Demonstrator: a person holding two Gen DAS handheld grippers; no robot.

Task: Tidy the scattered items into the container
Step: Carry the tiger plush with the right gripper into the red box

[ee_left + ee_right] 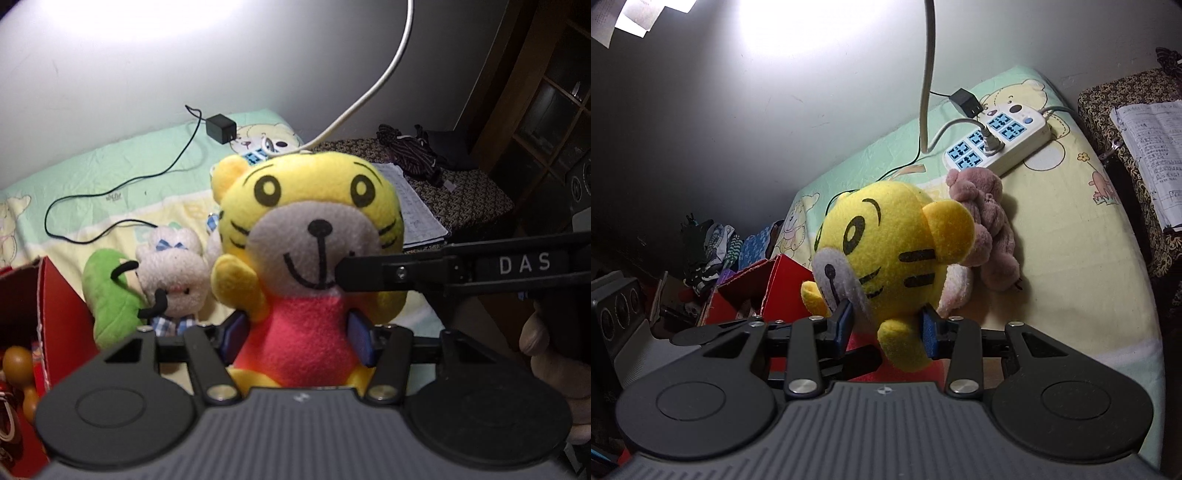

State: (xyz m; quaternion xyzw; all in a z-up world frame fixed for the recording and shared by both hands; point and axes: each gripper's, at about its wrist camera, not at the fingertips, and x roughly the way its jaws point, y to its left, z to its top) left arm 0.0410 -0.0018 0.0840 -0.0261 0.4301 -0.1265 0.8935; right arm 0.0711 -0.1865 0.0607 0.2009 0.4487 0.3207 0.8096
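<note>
1. Left claw (301, 334) clamped on yellow tiger plush (310, 236) at its red body; right claw (886, 326) clamped at its chin and arm.
2. Tiger held above the bed (1071, 266), not yet in red box (55, 295).
3. Left to gather: white plush (173, 269), green plush (110, 295), pink plush (990, 229).
4. Box already partly filled.

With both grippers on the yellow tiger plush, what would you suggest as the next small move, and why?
Probably carry the tiger plush sideways toward the red box and over its open top. The left gripper clamps its red body and the right gripper its head, so it looks securely held, and the box stands close by on the bed, already holding a few items.
</note>
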